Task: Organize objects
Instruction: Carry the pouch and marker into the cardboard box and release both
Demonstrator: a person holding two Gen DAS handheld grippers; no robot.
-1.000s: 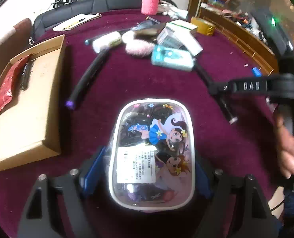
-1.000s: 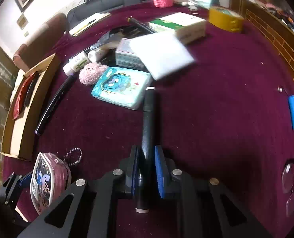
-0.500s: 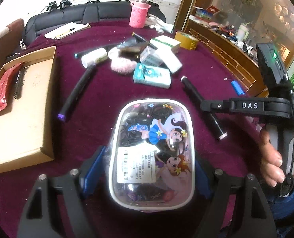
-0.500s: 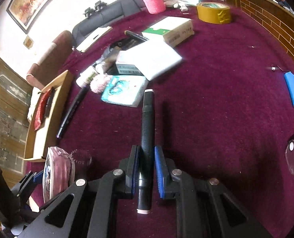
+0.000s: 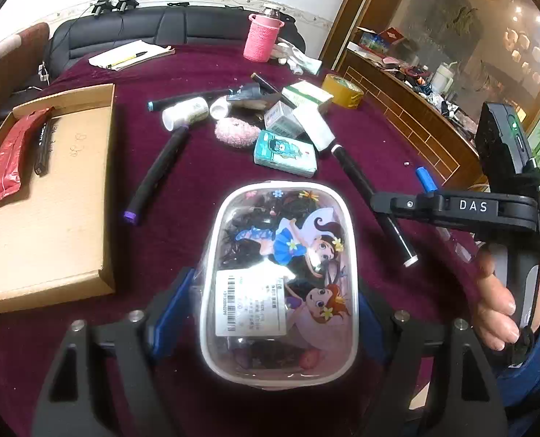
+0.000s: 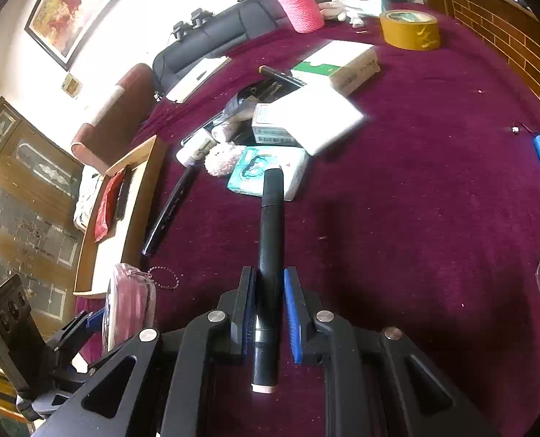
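- The left gripper (image 5: 277, 313) is standing wide, its blue pads pressing on both sides of a clear cartoon-printed pouch (image 5: 279, 276) that is riding above the maroon tablecloth (image 5: 204, 189)
- The right gripper (image 6: 268, 313) is pressing nearly together, pinching a black marker (image 6: 270, 255) low on its barrel, most of the length sticking out forward
- The cardboard tray (image 5: 47, 196) is sitting at the table's left side, already holding a red packet (image 5: 6, 160) and a dark pen; it is probably the place both held things are bound for
- The pouch looks soft and smooth, so it could be squirming out of the pads if the hand tilts sharply; its bead chain (image 6: 162, 278) is dangling and could be catching on the tray wall
- The marker is held off its middle, so it may be pivoting in the pads when its tip knocks the tray edge
- Both hands are heading for one tray, so the grippers could be bumping each other over it
- A second marker (image 5: 157, 174) is lying beside the tray and could be getting swept aside by a low pass
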